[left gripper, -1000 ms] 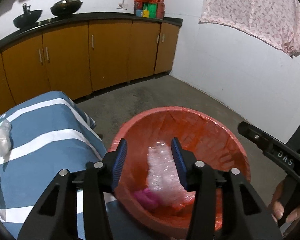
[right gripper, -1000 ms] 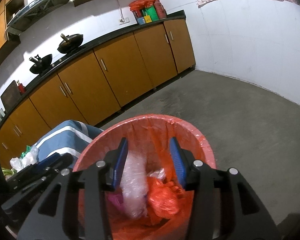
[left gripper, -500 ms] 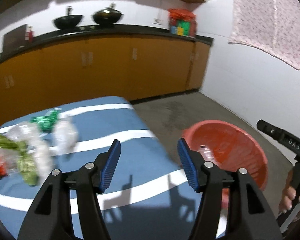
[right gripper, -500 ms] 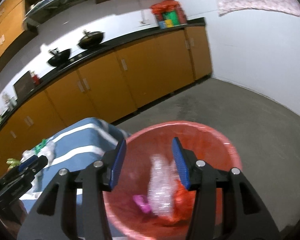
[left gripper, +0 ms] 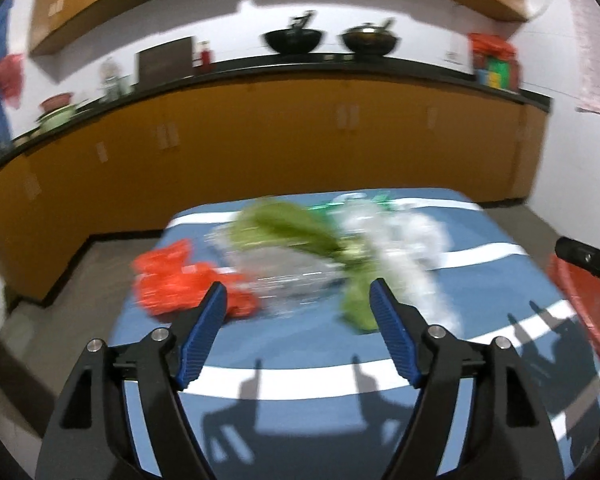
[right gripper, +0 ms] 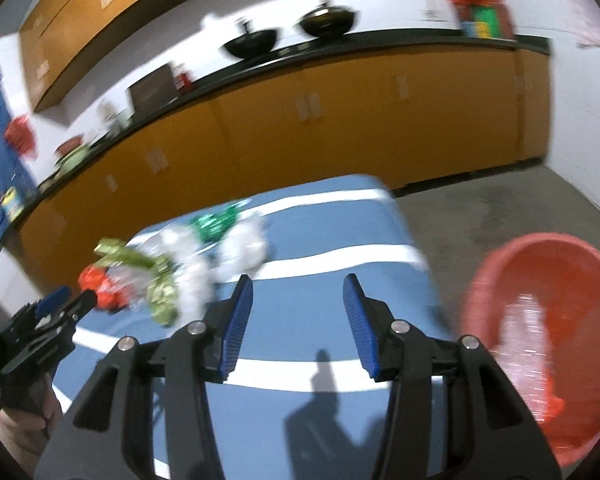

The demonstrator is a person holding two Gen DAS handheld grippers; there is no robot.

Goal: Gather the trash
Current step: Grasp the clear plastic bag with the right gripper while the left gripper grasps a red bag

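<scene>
Orange cabinets (left gripper: 284, 140) are running along the wall far beyond my jaws. The blue striped table (left gripper: 480, 280) is lying under and ahead of both my grippers. The red bin (right gripper: 548, 280) is sitting off to the right of my right gripper (right gripper: 298, 300), holding clear plastic. A blurred trash pile (left gripper: 300, 256) of red, green and clear wrappers is lying just ahead of my left gripper (left gripper: 298, 300). My left jaws have just been opening and are standing wide apart, empty; my right jaws are standing apart, empty.
</scene>
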